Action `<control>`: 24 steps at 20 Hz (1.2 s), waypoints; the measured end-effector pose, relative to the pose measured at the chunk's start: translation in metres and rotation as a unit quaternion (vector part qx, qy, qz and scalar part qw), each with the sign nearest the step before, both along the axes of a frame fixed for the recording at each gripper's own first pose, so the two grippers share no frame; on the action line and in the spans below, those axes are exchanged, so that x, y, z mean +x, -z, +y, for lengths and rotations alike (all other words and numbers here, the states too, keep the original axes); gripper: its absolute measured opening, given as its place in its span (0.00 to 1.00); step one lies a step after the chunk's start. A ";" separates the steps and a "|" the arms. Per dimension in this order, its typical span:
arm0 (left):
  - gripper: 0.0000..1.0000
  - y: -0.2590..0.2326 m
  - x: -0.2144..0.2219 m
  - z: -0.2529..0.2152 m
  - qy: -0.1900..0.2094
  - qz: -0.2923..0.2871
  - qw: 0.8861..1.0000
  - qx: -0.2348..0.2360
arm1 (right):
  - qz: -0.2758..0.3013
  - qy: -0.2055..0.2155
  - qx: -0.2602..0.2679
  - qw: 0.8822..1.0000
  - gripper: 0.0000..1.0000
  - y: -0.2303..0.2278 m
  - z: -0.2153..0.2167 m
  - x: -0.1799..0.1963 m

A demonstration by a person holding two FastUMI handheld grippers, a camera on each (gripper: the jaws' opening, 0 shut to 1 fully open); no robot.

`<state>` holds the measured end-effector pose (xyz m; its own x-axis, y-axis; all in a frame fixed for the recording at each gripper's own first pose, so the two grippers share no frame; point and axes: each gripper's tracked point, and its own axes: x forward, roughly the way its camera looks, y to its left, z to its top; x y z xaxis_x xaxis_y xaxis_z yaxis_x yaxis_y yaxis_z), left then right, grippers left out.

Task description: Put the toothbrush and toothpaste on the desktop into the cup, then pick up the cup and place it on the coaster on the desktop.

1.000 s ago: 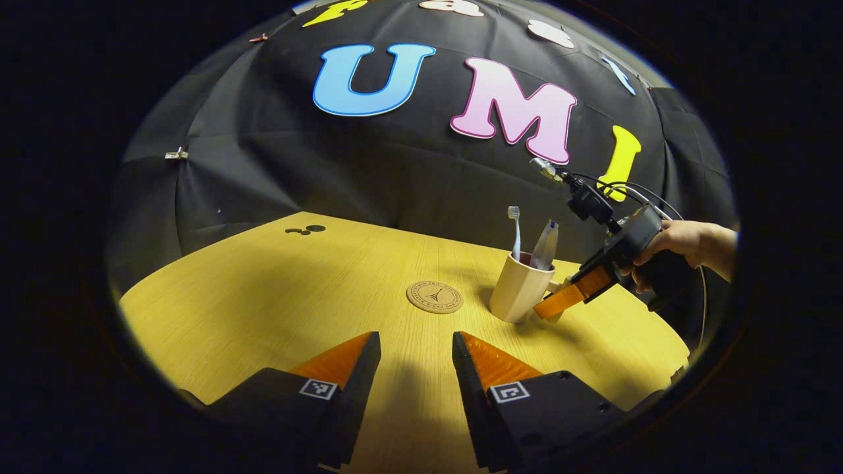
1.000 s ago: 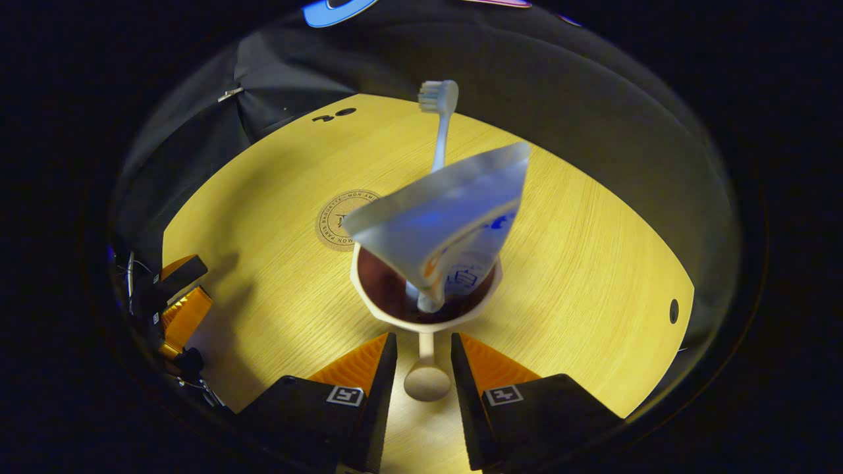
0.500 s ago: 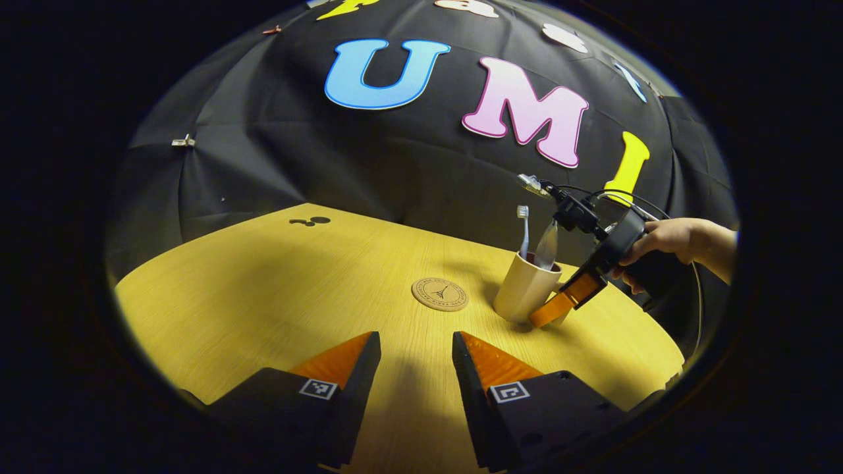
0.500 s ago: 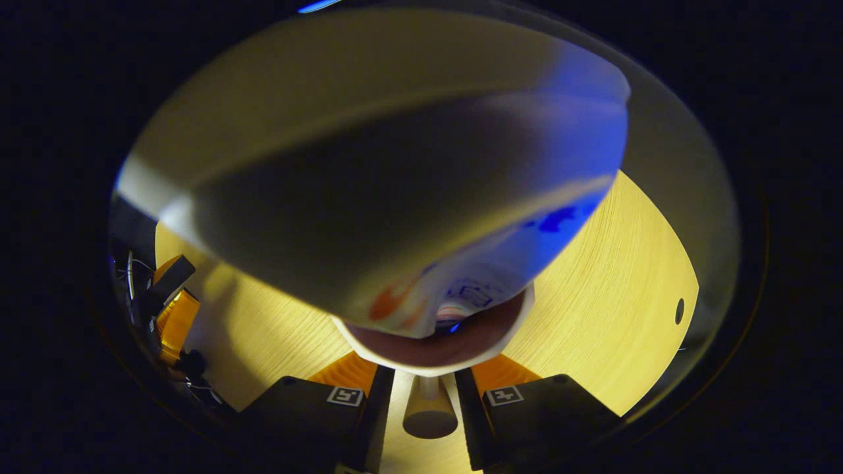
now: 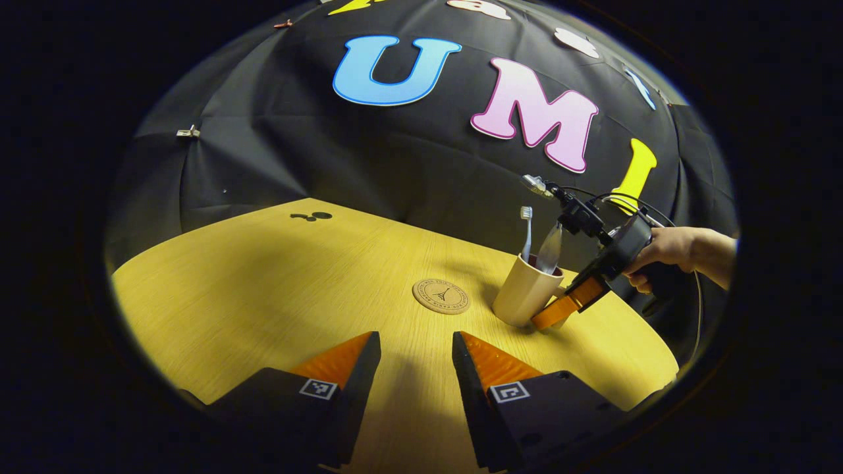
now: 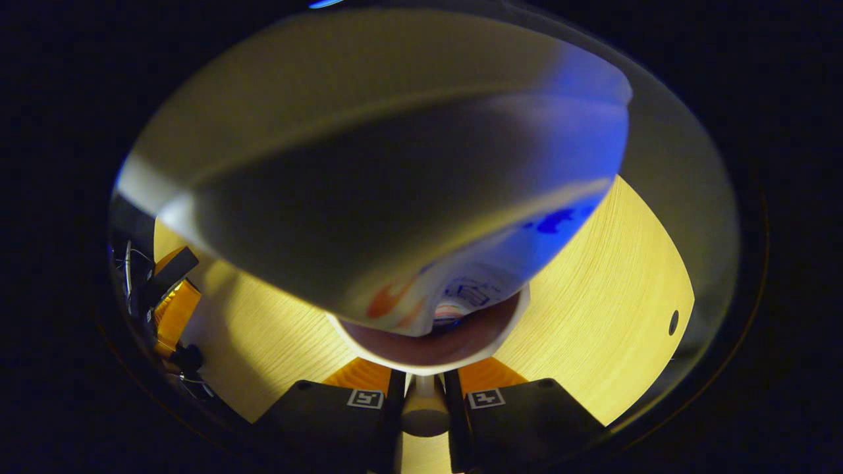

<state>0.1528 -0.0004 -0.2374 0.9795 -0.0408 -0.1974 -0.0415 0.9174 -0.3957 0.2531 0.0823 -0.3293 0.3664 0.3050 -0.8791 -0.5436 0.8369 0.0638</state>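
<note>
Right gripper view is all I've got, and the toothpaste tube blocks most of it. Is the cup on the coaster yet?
Observer: No. In the left gripper view the cup is beside the coaster, apart from it, not on it.
Operator: Is the toothbrush in the cup?
Observer: Yes. The toothbrush stands upright in it, head up, next to the toothpaste.
Operator: What is the left gripper doing?
Observer: The left gripper has its fingers open and holds nothing. It is over bare desktop, on the near side of the coaster.
</note>
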 end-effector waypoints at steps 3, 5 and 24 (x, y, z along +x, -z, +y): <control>0.70 0.000 0.001 0.003 -0.003 0.001 1.000 -0.003 | 0.001 0.003 0.017 1.000 0.31 -0.008 0.009 0.001; 0.69 -0.002 0.001 0.003 -0.004 -0.001 1.000 -0.005 | -0.003 0.003 0.025 1.000 0.31 -0.013 0.019 0.003; 0.70 0.000 -0.006 0.025 -0.025 0.002 1.000 -0.017 | -0.013 -0.057 0.027 0.998 0.31 -0.027 0.110 0.033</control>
